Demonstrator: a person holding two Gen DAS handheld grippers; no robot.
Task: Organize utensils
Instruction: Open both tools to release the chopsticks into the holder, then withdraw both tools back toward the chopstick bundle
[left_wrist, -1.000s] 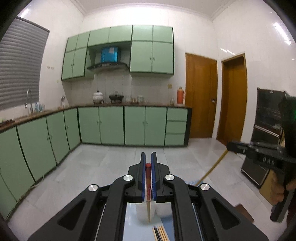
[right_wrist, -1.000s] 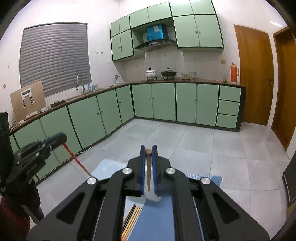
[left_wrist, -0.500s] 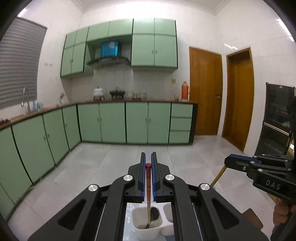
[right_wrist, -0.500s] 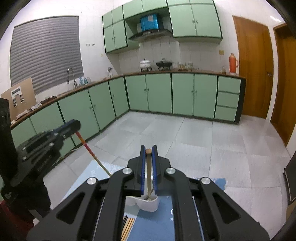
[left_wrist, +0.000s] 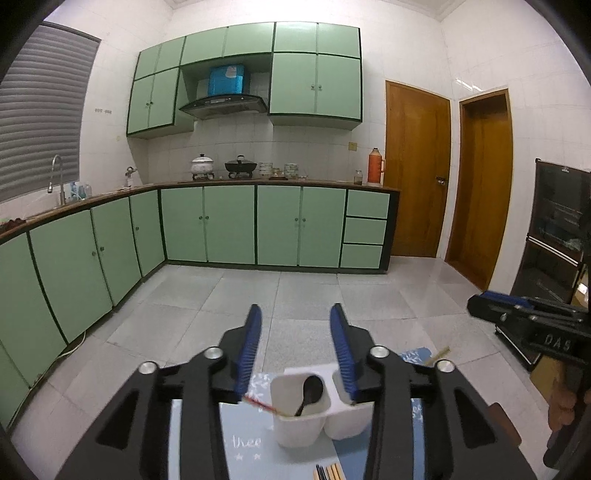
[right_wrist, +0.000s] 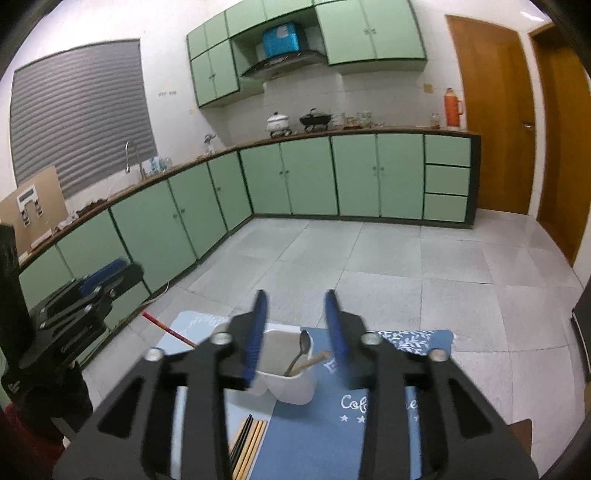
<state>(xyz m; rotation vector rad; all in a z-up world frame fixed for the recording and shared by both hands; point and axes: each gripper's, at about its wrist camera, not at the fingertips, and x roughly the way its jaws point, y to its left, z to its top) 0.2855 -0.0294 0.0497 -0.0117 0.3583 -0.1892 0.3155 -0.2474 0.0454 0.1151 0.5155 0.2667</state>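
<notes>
While both grippers' fingers (left_wrist: 250, 343) gape apart, a white two-compartment holder (right_wrist: 291, 384) with spoon (right_wrist: 301, 349) and chopsticks.

Green base cabinets (left_wrist: 229, 225) run along the far wall and bend down the left side under a dark counter (right_wrist: 177, 171); matching wall cupboards (left_wrist: 314, 85) hang above, with a range hood (left_wrist: 223, 105) under a blue box (left_wrist: 226, 79); on the counter sit a white pot (left_wrist: 202, 164), a black wok (left_wrist: 241, 166) and an orange thermos (left_wrist: 375, 166); a tap (left_wrist: 55, 177) rises at the left below a grey blind (right_wrist: 81, 114); two brown doors (left_wrist: 417, 170) stand right; grey floor tiles (right_wrist: 406, 266) spread out; a blue mat (right_wrist: 332, 424) lies closest.
</notes>
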